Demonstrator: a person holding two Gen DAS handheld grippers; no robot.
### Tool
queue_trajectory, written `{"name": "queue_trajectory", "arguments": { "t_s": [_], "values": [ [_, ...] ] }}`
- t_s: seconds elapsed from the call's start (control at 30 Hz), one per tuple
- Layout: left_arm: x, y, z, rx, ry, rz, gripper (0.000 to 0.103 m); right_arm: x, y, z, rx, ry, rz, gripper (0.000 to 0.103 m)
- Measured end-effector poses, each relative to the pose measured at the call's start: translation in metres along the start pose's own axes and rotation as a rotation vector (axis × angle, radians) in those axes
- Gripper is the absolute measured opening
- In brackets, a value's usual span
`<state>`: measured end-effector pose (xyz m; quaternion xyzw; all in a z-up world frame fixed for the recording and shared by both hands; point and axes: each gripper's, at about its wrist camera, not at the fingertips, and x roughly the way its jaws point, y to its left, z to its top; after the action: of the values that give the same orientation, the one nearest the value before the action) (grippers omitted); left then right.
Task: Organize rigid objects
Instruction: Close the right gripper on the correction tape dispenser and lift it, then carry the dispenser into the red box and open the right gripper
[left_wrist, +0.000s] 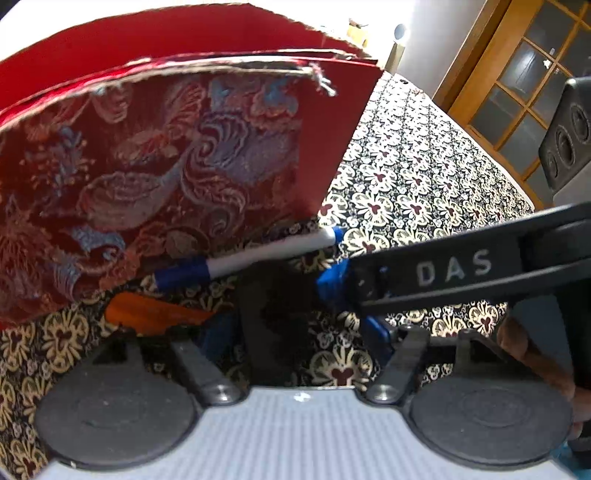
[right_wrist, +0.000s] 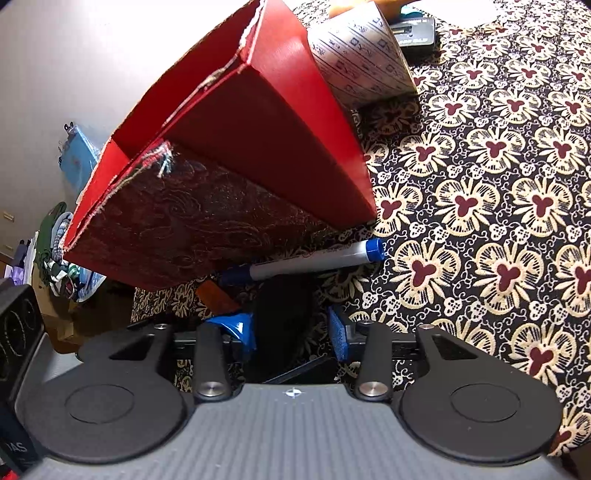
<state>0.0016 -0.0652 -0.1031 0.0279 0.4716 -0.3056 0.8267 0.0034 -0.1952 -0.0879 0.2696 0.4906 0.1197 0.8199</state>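
Observation:
An open red box with a brocade front (left_wrist: 147, 166) stands on the patterned tablecloth; it also shows in the right wrist view (right_wrist: 229, 155). A white marker with blue cap (left_wrist: 251, 256) lies at its base, also seen in the right wrist view (right_wrist: 314, 258). An orange object (left_wrist: 155, 314) lies beside it, also in the right wrist view (right_wrist: 218, 297). A black object (left_wrist: 273, 321) sits between my left gripper's (left_wrist: 295, 332) open blue pads. My right gripper (right_wrist: 291, 332) is open around the same black object (right_wrist: 284, 314). The right gripper's body crosses the left view (left_wrist: 461, 273).
A patterned white cylinder (right_wrist: 365, 59) lies behind the box, with a small black device (right_wrist: 415, 31) beyond it. A black speaker (left_wrist: 569, 140) and a wooden glass door (left_wrist: 517, 74) stand past the table's right edge. The tablecloth (right_wrist: 498, 203) stretches to the right.

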Motion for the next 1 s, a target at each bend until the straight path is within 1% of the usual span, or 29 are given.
{"name": "queue_trajectory", "arguments": {
  "t_s": [0.1, 0.13, 0.17, 0.23, 0.27, 0.33, 0.43, 0.5, 0.63, 0.7, 0.8, 0.9, 1.0],
  "values": [
    [0.002, -0.003, 0.001, 0.018, -0.021, 0.015, 0.069, 0.001, -0.001, 0.001, 0.000, -0.011, 0.007, 0.024],
    [0.004, -0.006, 0.001, 0.036, -0.026, 0.033, 0.065, 0.001, -0.001, 0.002, 0.000, -0.017, 0.005, 0.024],
    [0.006, -0.010, 0.001, 0.058, -0.030, 0.059, 0.058, 0.001, -0.002, 0.002, 0.001, -0.020, 0.003, 0.024],
    [0.008, -0.018, 0.001, 0.101, -0.034, 0.110, 0.050, 0.000, -0.003, 0.004, 0.001, -0.020, 0.003, 0.023],
    [0.008, -0.021, 0.001, 0.113, -0.034, 0.124, 0.045, -0.001, -0.004, 0.004, 0.001, -0.018, 0.003, 0.021],
    [0.007, -0.020, 0.002, 0.102, -0.034, 0.122, 0.040, -0.003, -0.007, 0.004, -0.002, -0.017, 0.000, 0.019],
    [0.006, -0.013, 0.006, 0.051, -0.030, 0.078, 0.040, -0.007, -0.015, 0.005, 0.030, -0.014, 0.012, 0.016],
    [0.003, -0.012, 0.007, 0.045, -0.029, 0.065, 0.040, -0.009, -0.021, 0.006, 0.054, -0.010, 0.022, 0.015],
    [0.004, -0.015, 0.015, 0.027, -0.019, 0.009, 0.040, -0.019, -0.032, 0.005, 0.087, -0.009, 0.025, 0.013],
    [0.001, -0.024, 0.020, 0.045, -0.031, -0.010, 0.041, -0.027, -0.038, 0.003, 0.109, -0.018, 0.043, 0.013],
    [-0.004, -0.038, 0.027, 0.094, -0.050, -0.023, 0.041, -0.044, -0.046, 0.004, 0.128, -0.058, 0.048, 0.012],
    [-0.008, -0.048, 0.037, 0.114, -0.067, -0.049, 0.041, -0.062, -0.054, 0.007, 0.158, -0.100, 0.054, 0.011],
    [-0.021, -0.059, 0.048, 0.142, -0.108, -0.077, 0.041, -0.084, -0.056, 0.011, 0.183, -0.156, 0.080, 0.010]
  ]
}}
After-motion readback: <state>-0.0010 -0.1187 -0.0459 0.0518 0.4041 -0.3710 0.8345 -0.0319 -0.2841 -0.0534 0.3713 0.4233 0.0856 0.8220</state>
